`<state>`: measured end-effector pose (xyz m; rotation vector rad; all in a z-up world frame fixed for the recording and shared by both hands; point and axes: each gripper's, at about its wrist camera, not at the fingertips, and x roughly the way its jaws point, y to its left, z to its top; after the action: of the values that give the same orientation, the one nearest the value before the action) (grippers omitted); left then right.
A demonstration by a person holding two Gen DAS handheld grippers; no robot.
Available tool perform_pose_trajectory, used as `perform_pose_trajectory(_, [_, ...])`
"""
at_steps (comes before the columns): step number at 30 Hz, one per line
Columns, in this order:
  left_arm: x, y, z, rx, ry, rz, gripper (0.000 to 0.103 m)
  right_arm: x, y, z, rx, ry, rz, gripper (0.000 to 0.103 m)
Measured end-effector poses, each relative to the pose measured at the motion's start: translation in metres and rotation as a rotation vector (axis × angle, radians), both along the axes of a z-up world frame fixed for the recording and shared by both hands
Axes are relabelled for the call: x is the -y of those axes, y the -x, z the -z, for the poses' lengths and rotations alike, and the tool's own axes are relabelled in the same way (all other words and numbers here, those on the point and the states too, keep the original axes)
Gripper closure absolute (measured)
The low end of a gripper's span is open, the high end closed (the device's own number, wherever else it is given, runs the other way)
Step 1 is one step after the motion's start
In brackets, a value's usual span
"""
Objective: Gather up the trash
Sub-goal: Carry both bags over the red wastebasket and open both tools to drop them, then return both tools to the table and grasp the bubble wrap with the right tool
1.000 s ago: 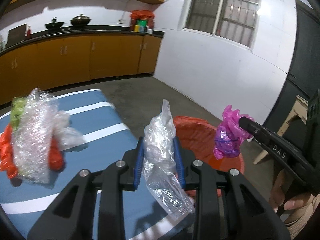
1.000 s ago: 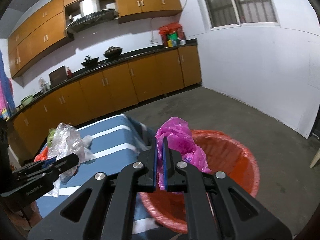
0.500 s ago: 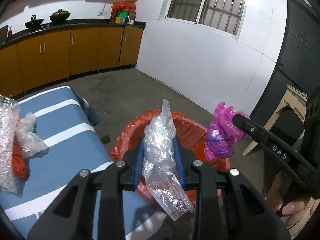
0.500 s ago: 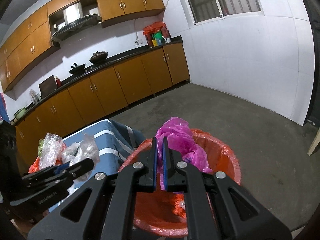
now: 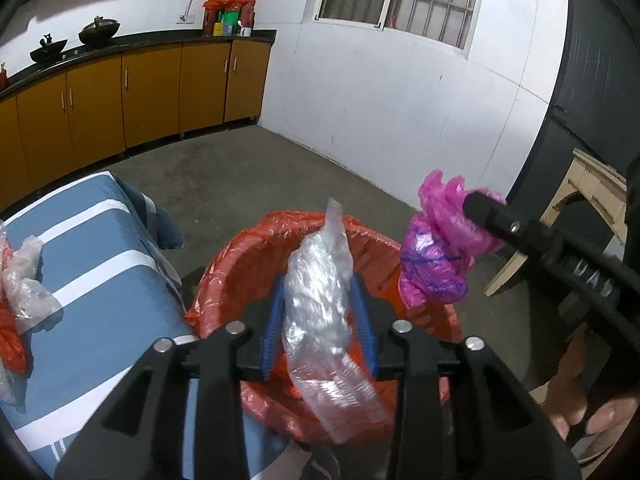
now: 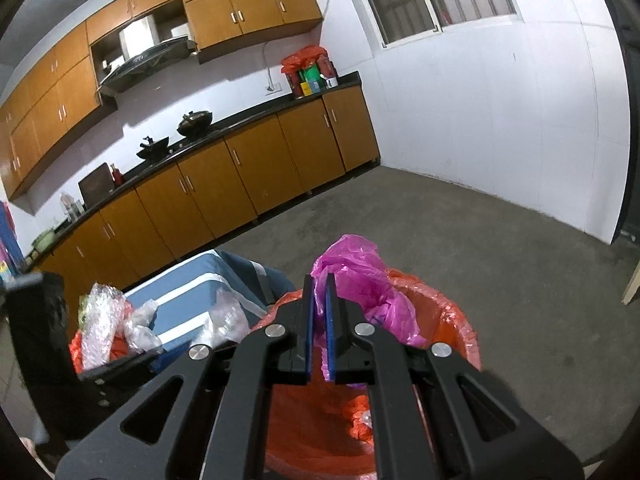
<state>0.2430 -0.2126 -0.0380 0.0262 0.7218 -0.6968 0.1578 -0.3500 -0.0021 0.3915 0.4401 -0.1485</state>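
Left gripper (image 5: 318, 316), angled down over red-lined bin (image 5: 240, 252), fingers opening around clear plastic wrap (image 5: 320, 300); right gripper (image 6: 319, 322), at 3 o'clock, pinches pink bag (image 6: 360, 276).

My right gripper (image 6: 319, 296) is clamped on a pink plastic bag (image 6: 360, 280), held just above the orange-lined bin (image 6: 456, 320). Left of it — the blue striped table (image 6: 188, 300), with crumpled clear wrappers (image 6: 140, 326) and bubble wrap (image 6: 100, 320) on top.
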Motion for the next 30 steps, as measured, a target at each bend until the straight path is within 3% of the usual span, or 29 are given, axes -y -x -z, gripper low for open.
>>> perform_pose_trajectory(4, [-0.002, -0.005, 0.008, -0.019, -0.009, -0.015, 0.058, 0.006, 0.0, 0.005, -0.014, -0.02, 0.013, 0.09])
perform_pose_trajectory(6, [-0.006, -0.007, 0.01, -0.025, -0.014, -0.027, 0.056, 0.007, 0.002, 0.006, -0.015, -0.021, 0.019, 0.077])
perform_pose_trajectory(9, [-0.013, -0.008, 0.011, -0.028, -0.016, -0.051, 0.053, 0.007, 0.002, 0.006, -0.016, -0.008, 0.02, 0.068])
perform_pose_trajectory(23, [-0.075, 0.001, 0.007, 0.03, -0.056, -0.203, 0.042, -0.015, 0.002, -0.002, -0.026, 0.094, 0.017, 0.067])
perform_pose_trajectory(26, [-0.091, 0.005, 0.006, 0.045, -0.067, -0.236, 0.042, -0.024, 0.0, -0.005, -0.023, 0.124, 0.002, 0.056])
perform_pose_trajectory(30, [-0.124, 0.016, 0.005, 0.076, -0.087, -0.304, 0.04, -0.048, -0.004, -0.009, -0.021, 0.18, -0.042, 0.051])
